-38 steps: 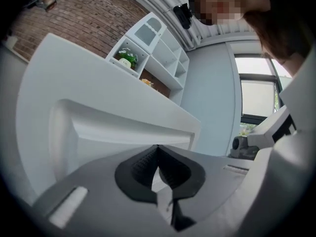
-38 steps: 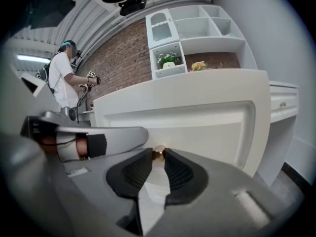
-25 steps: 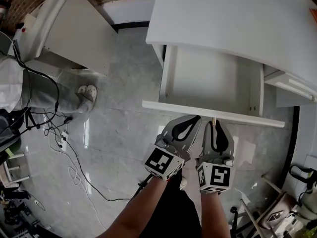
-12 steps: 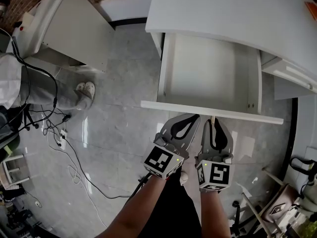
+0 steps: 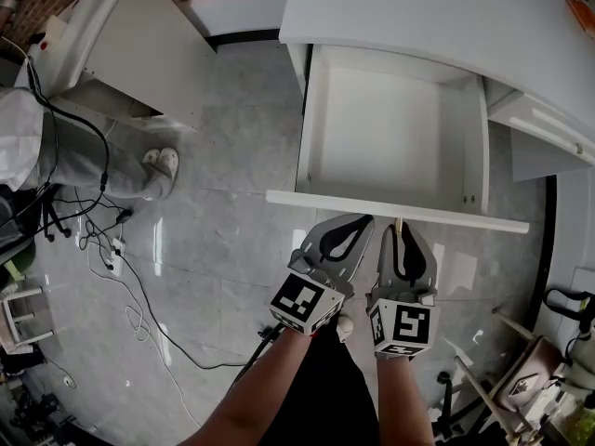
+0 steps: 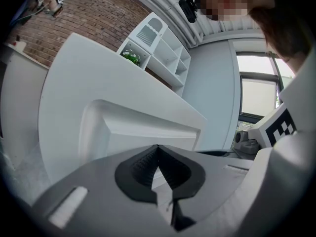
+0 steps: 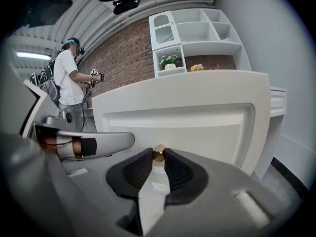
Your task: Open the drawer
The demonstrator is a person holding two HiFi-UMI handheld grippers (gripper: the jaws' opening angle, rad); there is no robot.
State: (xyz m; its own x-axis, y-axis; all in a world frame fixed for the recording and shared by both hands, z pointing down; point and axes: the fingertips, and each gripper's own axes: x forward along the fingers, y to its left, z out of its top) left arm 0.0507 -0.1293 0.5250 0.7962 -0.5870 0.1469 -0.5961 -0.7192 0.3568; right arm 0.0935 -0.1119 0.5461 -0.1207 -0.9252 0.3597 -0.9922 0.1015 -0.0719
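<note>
one desk [image 5: 418,17], one drawer [image 5: 390,128] pulled far out from under it, empty inside. two grippers: right gripper [image 5: 403,232] is pinched on the single brass knob [image 7: 158,153] at the drawer front, left gripper [image 6: 158,149] is clenched on nothing just beside it. my worry: the small round knob slips free, or overpulling yanks the drawer right out.

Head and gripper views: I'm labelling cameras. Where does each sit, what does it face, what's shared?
Head view: on the person's head, looking steeply down at the open drawer; forearms, left gripper and right gripper show.
Left gripper view: rides the left gripper, faces the drawer front; shut jaws show.
Right gripper view: rides the right gripper; jaws grip the knob.
All share the drawer front.
</note>
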